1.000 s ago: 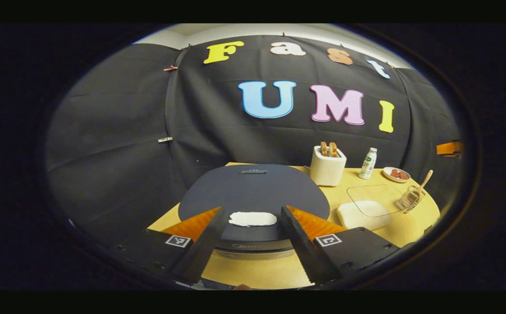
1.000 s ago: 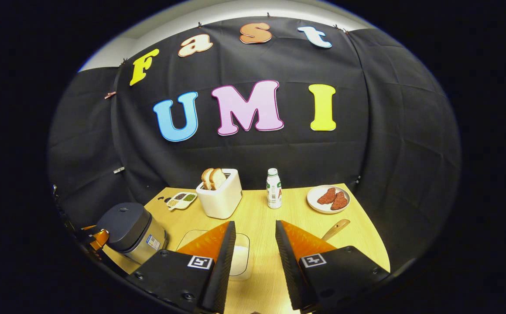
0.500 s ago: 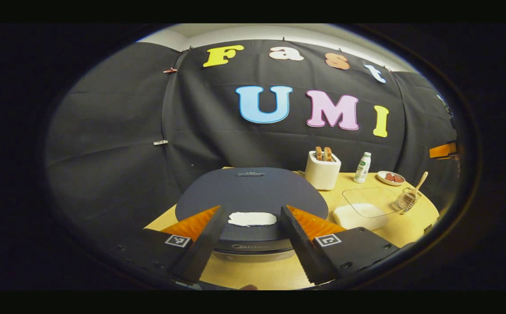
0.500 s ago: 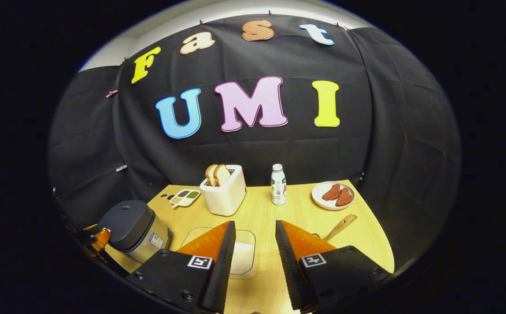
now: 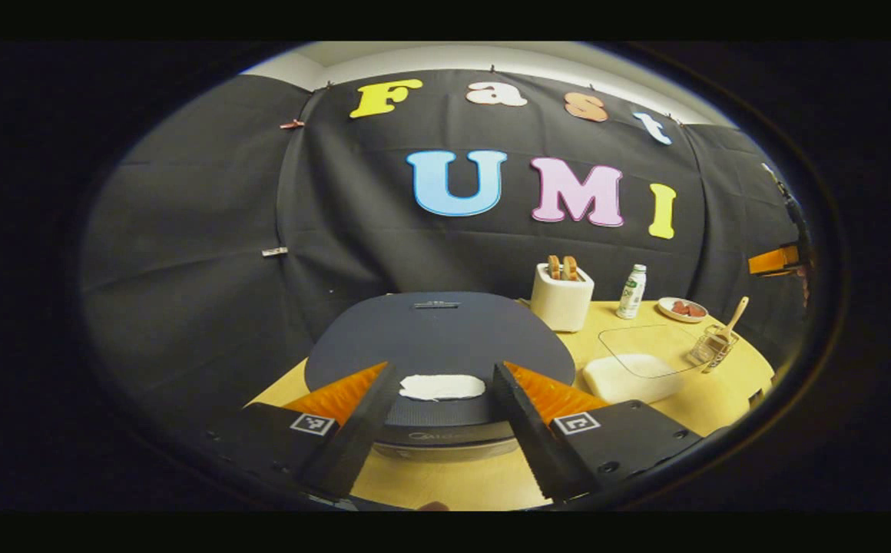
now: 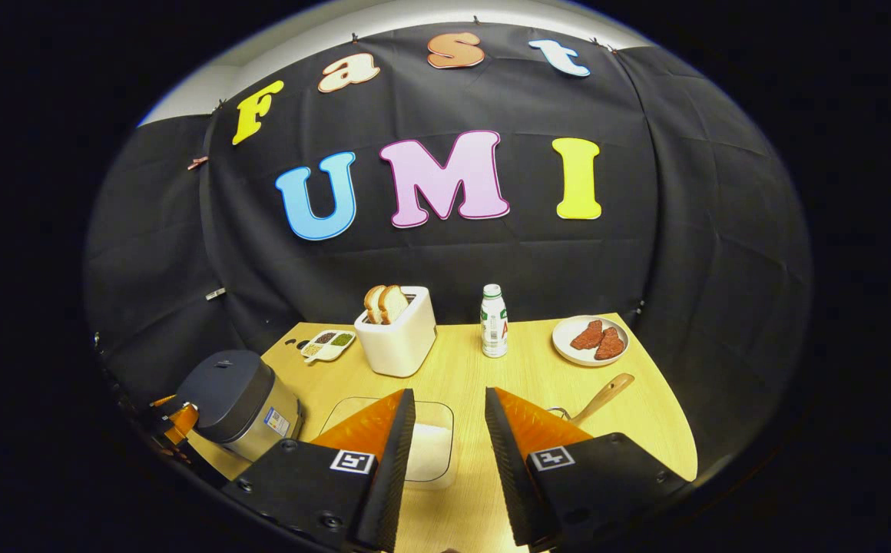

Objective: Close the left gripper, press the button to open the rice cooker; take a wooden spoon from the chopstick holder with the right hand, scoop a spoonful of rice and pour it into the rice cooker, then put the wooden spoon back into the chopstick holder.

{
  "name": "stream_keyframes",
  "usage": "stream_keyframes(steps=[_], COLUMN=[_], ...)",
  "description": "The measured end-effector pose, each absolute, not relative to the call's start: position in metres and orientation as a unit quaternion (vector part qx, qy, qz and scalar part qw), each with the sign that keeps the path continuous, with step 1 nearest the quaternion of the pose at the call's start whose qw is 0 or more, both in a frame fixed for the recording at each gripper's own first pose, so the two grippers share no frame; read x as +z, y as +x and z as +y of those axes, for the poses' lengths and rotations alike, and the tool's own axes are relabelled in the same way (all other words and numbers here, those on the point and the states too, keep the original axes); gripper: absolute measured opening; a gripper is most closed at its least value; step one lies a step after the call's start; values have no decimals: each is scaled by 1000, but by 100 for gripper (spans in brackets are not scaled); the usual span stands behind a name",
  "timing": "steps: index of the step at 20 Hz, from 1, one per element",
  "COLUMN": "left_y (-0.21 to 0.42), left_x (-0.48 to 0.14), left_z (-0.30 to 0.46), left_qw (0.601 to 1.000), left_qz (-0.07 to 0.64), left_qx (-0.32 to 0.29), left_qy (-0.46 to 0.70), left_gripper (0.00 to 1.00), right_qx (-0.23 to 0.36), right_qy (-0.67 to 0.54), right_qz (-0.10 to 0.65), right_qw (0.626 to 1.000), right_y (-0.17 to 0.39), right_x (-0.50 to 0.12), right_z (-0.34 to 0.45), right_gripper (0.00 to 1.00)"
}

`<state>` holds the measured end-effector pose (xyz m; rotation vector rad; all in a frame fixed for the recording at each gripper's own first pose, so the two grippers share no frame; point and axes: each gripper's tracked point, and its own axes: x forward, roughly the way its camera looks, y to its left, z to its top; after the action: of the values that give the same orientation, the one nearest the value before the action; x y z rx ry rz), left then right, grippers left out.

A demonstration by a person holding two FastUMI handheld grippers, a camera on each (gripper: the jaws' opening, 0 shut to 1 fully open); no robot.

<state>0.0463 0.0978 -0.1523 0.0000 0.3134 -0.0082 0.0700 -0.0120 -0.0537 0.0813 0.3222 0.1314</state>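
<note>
Our left gripper point(image 5: 439, 430) fingers apart w/ button point(image 5: 442, 386) between; pressing unclosed, we'd straddle it, rice cooker point(image 5: 439, 346) stays shut.

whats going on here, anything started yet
A person holds a hand-held gripper in each hand over a wooden table. The left hand-held gripper hangs open in front of the rice cooker, whose lid is down. The right hand-held gripper is open and holds nothing; the wooden spoon sits in the chopstick holder beside the rice container.
</note>
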Motion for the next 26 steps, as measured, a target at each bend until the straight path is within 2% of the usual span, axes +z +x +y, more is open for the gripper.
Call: stream_keyframes(steps=[8, 17, 26], left_y=[47, 40, 32], left_x=[-134, -58, 15], left_z=[94, 63, 1], left_qw=[991, 997, 999], left_qz=[133, 67, 10], left_qx=[21, 22, 11], left_qy=[0, 10, 47], left_gripper=[84, 84, 85], right_qx=[56, 65, 73], right_qy=[41, 52, 44], right_qz=[157, 149, 104], right_qw=[985, 985, 991], right_y=[73, 65, 49], right_x=[-50, -46, -21], right_z=[-27, -25, -20], right_gripper=[58, 60, 60])
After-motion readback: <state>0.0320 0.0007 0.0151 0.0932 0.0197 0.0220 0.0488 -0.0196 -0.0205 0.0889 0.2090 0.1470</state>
